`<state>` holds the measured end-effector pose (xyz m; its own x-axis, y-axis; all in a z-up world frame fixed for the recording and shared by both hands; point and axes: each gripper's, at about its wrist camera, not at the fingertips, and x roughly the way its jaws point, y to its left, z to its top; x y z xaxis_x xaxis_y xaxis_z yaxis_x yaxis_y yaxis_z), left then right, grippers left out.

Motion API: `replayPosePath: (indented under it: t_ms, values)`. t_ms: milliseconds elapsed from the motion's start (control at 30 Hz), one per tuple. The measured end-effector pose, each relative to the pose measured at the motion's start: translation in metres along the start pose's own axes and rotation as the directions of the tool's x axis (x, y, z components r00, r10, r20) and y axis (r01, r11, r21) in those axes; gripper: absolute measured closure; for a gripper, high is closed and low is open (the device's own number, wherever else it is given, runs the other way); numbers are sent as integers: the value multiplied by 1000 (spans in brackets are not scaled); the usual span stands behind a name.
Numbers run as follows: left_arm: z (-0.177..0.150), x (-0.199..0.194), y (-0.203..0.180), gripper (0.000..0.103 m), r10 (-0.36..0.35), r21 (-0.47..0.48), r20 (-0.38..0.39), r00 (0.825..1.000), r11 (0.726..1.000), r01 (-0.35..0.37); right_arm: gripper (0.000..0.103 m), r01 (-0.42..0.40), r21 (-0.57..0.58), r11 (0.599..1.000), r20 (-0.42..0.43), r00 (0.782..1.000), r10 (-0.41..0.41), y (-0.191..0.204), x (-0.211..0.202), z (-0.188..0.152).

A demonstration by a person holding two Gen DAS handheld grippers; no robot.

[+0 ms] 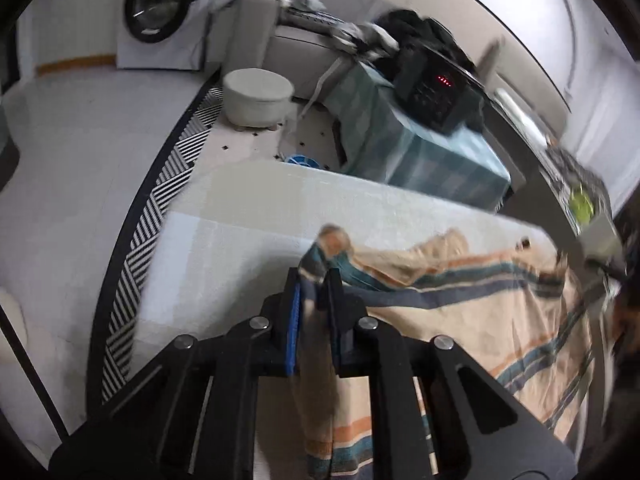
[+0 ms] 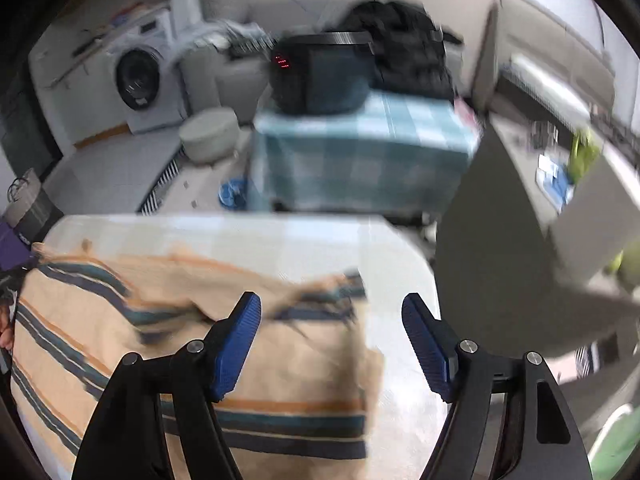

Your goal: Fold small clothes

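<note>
Striped cloth (image 1: 460,312), peach with teal, navy and orange bands, lies spread over the pale table (image 1: 248,216), part of it rumpled and folded back on itself. In the right wrist view the same cloth (image 2: 120,320) covers the left and middle of the table (image 2: 312,240), its near edge hanging toward the camera.

One bunched corner of the cloth is pinched in the left gripper (image 1: 314,280); its fingers are closed tight on the fabric, which trails down between them and under the gripper body. The right gripper (image 2: 332,312) is held above the cloth's right edge with its blue pads (image 2: 236,344) spread wide, nothing between them; the left pad overlaps the fabric in view, but whether it touches is unclear in the blur.

Beyond the table stands a box draped in a teal checked cover (image 1: 420,152), with a dark appliance showing red lights (image 1: 432,92) on top and a heap of dark clothing (image 2: 404,40) behind it. A round white tub (image 1: 256,96) sits on the floor near the box, what it holds hidden. A white washing machine (image 1: 160,12) stands against the far wall, and a black-and-white striped rug edge (image 1: 160,200) runs along the floor left of the table.
</note>
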<state>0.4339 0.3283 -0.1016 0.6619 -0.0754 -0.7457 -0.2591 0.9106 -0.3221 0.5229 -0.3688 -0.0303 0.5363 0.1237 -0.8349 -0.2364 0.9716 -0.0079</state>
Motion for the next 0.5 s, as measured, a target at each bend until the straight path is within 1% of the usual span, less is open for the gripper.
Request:
replayPosePath:
  t_ms: [33,100,133,200,267,333,367,400,433,467,500]
  values:
    - [1,0,7,97,13,-18,2,1000,1000,-13,28,-9,30,1000,-25,1000,9,-6,11,-4]
    - [1,0,18,97,3,-63,-1,1000,998,-3,28,-23,51,998,-59,998,26,-12,29,-9]
    - [0,0,22,97,8,-75,-2,1000,997,-8,29,-42,61,997,-70,996,46,-15,40,-10]
    - [1,-2,25,98,43,-64,5,999,997,-43,30,-52,70,996,-87,995,58,-17,56,-10]
    - [0,-3,26,98,40,-54,-2,999,998,-41,36,-49,76,996,-76,996,55,-19,66,-9]
    - [2,-5,25,98,41,-46,-5,999,998,-41,43,-78,69,995,-58,995,82,-16,65,-7]
    - [2,-7,24,98,32,-42,-8,999,999,-33,44,-89,76,993,-56,994,93,-17,65,-3]
    - [5,-7,21,98,25,-38,-10,1000,999,-26,56,-102,72,992,-59,993,106,-16,66,-1]
    - [6,-7,16,97,29,-33,-14,999,999,-29,81,-109,58,992,-62,992,112,-13,67,1]
    - [8,-6,11,97,39,-27,-22,999,999,-40,87,-104,33,994,-62,992,106,-9,66,2]
    - [10,-7,6,97,43,-17,-27,999,999,-44,90,-103,23,994,-61,993,104,-5,65,2]
